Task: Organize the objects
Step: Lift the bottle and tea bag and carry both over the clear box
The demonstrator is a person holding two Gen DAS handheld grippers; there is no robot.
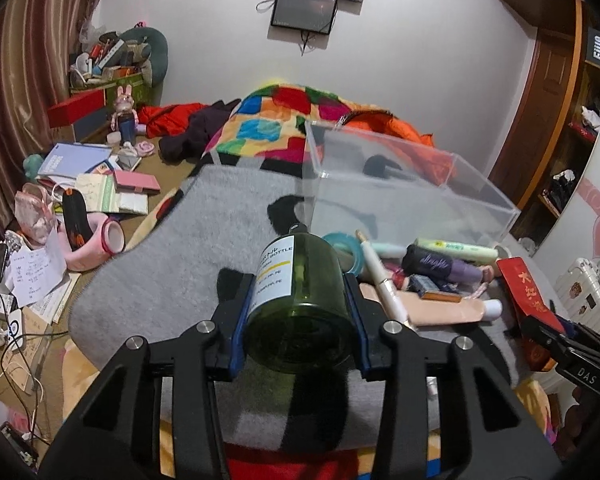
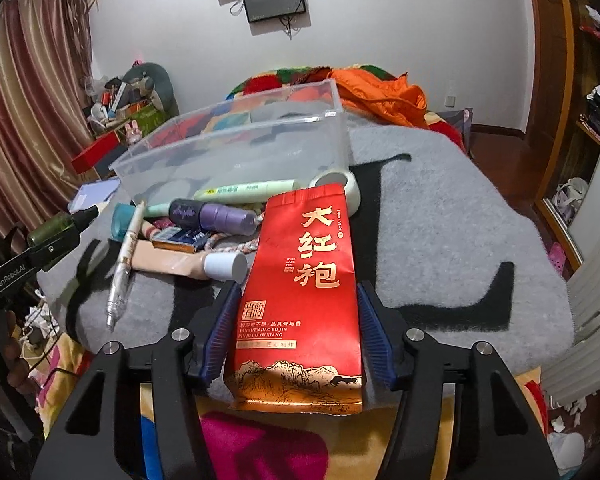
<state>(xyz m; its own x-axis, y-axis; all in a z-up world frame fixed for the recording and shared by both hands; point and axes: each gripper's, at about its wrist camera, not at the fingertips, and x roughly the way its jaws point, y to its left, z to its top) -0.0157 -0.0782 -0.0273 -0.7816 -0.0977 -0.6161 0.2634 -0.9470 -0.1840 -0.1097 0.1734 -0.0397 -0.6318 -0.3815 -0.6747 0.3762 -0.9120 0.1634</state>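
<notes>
My left gripper (image 1: 298, 308) is shut on a green bottle (image 1: 300, 300) with a white label, held above the grey blanket (image 1: 204, 232); the bottle also shows in the right wrist view (image 2: 56, 230). My right gripper (image 2: 296, 320) is shut on a red tea packet (image 2: 300, 296) with gold lettering, also seen in the left wrist view (image 1: 528, 296). A clear plastic box (image 1: 400, 184) stands on the blanket ahead, and it shows in the right wrist view (image 2: 236, 148). A pile of small items lies before it: a purple bottle (image 2: 216, 216), a green tube (image 2: 244, 190), a pen (image 2: 126, 260).
A tape roll (image 2: 340, 188) lies by the box's right corner. An orange jacket (image 2: 380, 92) and a patchwork quilt (image 1: 268, 120) lie behind. Cluttered books and boxes (image 1: 92, 168) fill the left side. A wardrobe (image 1: 560, 100) stands at right.
</notes>
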